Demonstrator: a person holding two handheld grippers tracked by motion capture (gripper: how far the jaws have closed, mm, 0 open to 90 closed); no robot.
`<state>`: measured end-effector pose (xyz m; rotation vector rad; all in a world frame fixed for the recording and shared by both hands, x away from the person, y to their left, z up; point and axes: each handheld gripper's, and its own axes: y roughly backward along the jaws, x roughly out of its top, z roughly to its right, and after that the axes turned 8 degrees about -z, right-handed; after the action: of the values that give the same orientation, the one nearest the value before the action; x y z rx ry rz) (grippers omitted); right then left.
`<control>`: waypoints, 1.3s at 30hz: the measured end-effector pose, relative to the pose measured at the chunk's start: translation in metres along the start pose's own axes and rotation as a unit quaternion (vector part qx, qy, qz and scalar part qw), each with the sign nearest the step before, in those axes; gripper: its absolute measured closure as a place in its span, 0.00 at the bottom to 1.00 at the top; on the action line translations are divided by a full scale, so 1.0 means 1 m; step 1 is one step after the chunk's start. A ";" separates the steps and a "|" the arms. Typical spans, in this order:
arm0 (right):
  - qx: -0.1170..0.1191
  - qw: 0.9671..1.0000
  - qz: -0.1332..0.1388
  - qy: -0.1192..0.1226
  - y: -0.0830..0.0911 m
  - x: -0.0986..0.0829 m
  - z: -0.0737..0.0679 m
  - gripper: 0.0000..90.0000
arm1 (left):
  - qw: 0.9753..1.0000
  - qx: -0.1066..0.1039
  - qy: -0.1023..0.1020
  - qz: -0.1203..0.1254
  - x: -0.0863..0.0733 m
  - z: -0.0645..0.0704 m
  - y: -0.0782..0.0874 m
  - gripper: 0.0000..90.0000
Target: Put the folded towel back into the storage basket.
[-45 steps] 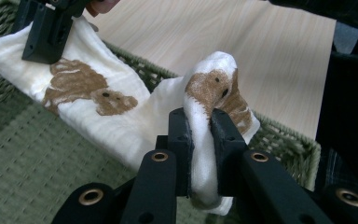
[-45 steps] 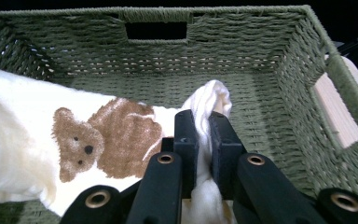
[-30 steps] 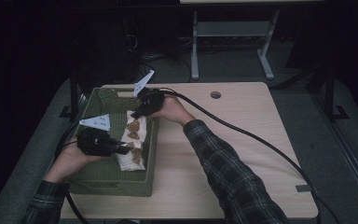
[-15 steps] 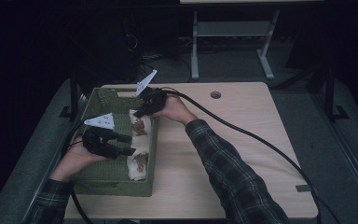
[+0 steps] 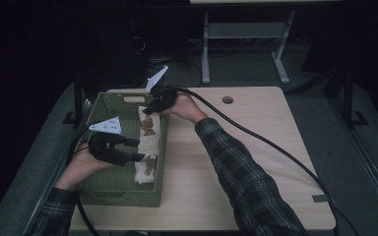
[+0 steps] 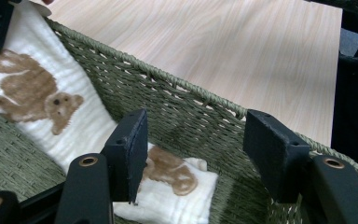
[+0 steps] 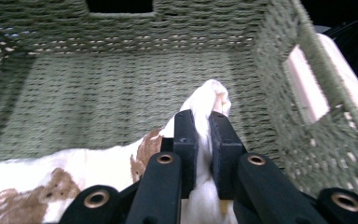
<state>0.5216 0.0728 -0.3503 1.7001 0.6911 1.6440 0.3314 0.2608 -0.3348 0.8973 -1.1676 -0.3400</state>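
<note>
Bear-print cloth (image 7: 98,177) — far end pinched in right gripper (image 7: 204,140), inside basket (image 7: 317,121)

White bear-print cloth (image 5: 147,142) along the green woven basket's (image 5: 113,184) right wall, between both grippers.

We see a light wood tabletop (image 5: 256,147), mostly bare on its right half. Round grommet hole (image 5: 227,100) near the far edge, roughly centred. Small grey patch (image 5: 321,198), possibly tape, at the near right corner. Dark grey floor (image 5: 334,113) around it. Behind the tabletop, a white metal frame (image 5: 243,34) with a crossbar and two legs. Cables (image 5: 142,46) on the floor in the dark at far left, hard to make out.
</note>
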 end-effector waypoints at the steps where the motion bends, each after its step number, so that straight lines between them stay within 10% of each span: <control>1: -0.008 1.000 0.002 -0.001 -0.001 -0.001 0.001 0.86 | 1.000 0.001 0.000 0.000 0.000 0.000 0.000 0.44; 16: -0.044 0.998 0.028 -0.023 0.033 -0.006 0.004 0.60 | 1.000 0.006 0.010 0.012 0.012 0.002 -0.006 0.40; 39: -0.056 0.997 0.040 -0.047 0.112 -0.083 -0.013 0.43 | 0.999 0.027 0.014 0.014 0.075 0.038 -0.048 0.30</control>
<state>0.4946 -0.0604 -0.3178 1.7316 0.4824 1.6139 0.3368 0.1652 -0.3184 0.9295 -1.1677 -0.2743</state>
